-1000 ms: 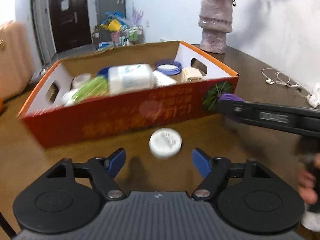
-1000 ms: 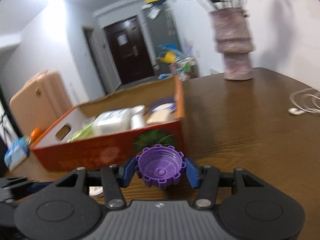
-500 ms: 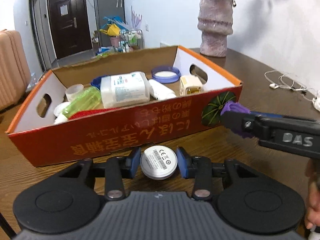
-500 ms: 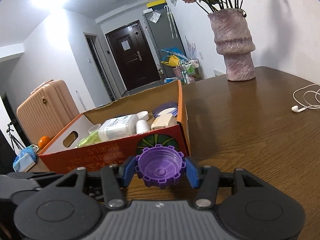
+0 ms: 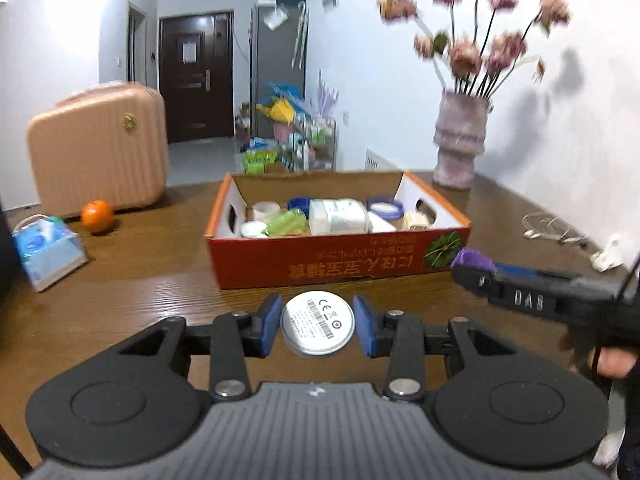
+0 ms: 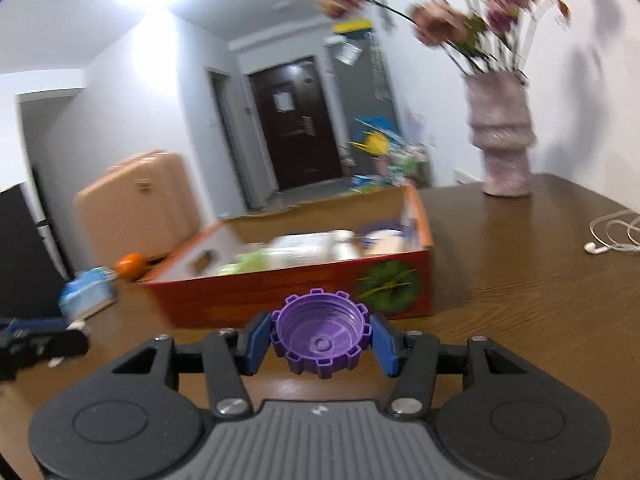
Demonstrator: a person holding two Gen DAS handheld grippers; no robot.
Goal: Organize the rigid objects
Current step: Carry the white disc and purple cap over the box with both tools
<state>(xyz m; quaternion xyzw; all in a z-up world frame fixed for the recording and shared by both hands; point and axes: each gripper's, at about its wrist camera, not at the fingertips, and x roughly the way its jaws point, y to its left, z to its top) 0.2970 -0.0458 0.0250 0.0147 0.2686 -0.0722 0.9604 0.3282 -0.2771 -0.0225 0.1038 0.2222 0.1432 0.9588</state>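
My left gripper [image 5: 318,330] is shut on a round white disc with a printed label [image 5: 317,323], held above the brown table in front of the orange cardboard box [image 5: 320,260]. My right gripper [image 6: 319,340] is shut on a purple ridged cap [image 6: 319,334], open side toward the camera, near the box's front right corner [image 6: 424,280]. In the left wrist view the right gripper [image 5: 476,270] shows side-on at the right with the purple cap [image 5: 472,258]. The box holds a white bottle [image 5: 338,216], a green item [image 5: 286,222], jars and lids.
A pink vase with flowers [image 5: 460,144] stands behind the box at the right. White earphones [image 6: 612,236] lie at the right. An orange [image 5: 97,216], a blue tissue pack [image 5: 48,250] and a pink suitcase [image 5: 96,152] are at the left.
My left gripper closed on the white disc and lifted back from the box. Both grippers rose and pulled away, so the box looks smaller and farther.
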